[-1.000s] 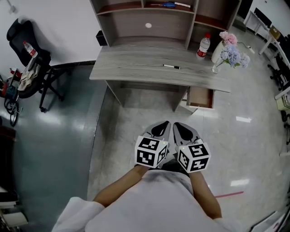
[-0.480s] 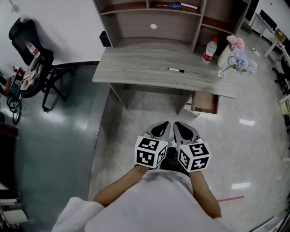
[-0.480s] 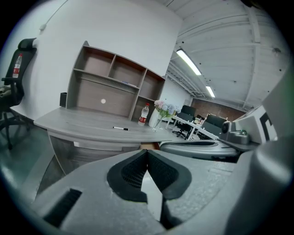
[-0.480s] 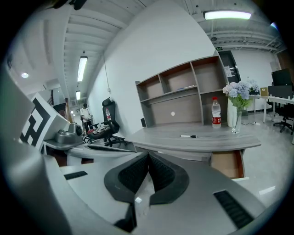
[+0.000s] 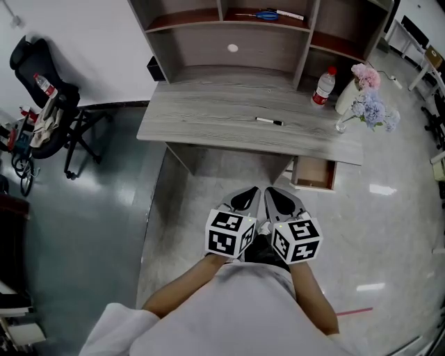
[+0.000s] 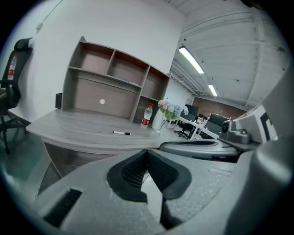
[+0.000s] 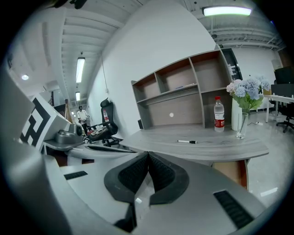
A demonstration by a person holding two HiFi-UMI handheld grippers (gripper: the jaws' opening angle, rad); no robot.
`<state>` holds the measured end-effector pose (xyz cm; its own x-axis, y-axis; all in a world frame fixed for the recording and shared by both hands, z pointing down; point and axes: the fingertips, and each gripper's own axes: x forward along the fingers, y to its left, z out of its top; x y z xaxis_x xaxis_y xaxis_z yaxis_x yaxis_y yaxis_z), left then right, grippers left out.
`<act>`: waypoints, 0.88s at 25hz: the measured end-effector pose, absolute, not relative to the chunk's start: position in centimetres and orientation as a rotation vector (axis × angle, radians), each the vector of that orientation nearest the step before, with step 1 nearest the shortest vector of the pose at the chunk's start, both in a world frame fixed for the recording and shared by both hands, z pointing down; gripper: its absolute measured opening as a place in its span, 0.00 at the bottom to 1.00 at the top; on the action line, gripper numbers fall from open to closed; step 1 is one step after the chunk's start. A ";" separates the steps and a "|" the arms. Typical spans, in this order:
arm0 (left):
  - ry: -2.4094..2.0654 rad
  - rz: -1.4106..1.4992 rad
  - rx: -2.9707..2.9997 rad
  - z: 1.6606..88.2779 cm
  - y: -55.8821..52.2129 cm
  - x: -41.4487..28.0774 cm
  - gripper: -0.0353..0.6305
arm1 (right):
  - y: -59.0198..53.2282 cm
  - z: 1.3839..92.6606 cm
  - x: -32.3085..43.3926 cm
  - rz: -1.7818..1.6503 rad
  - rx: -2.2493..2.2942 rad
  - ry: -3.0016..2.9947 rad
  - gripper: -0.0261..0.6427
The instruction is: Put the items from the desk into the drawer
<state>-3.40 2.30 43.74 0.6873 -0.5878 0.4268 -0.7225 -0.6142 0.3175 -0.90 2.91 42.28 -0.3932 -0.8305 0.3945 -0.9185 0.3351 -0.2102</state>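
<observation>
A black-and-white marker pen [image 5: 268, 122] lies on the grey wooden desk [image 5: 208, 118]; it also shows as the pen [image 6: 121, 133] and the pen [image 7: 187, 142]. Under the desk's right end a drawer [image 5: 311, 172] stands pulled out, its brown inside showing. My left gripper [image 5: 248, 197] and right gripper [image 5: 276, 199] are side by side over the floor, well short of the desk. Both are shut with nothing between the pads, seen in the left gripper [image 6: 147, 153] view and right gripper [image 7: 148, 156] view.
At the desk's right end stand a water bottle [image 5: 321, 87], a white vase [image 5: 345, 98] and a glass of flowers [image 5: 368, 108]. A shelf unit [image 5: 229, 42] tops the desk, with blue scissors [image 5: 265, 14] on it. A black office chair [image 5: 49, 104] stands at left.
The head view has shifted a little, so the desk sits slightly lower and further left in the picture. Both grippers stay shut side by side.
</observation>
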 end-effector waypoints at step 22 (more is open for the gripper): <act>-1.043 0.499 2.410 43.7 -8.6 6.6 0.06 | -7.4 43.1 8.9 0.665 1.535 -2.399 0.04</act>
<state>6.56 -8.58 43.69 0.6461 -0.5813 0.4947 -0.7500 -0.6039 0.2699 8.93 -7.42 43.14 -0.4321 -0.8017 0.4130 -0.8999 0.3534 -0.2555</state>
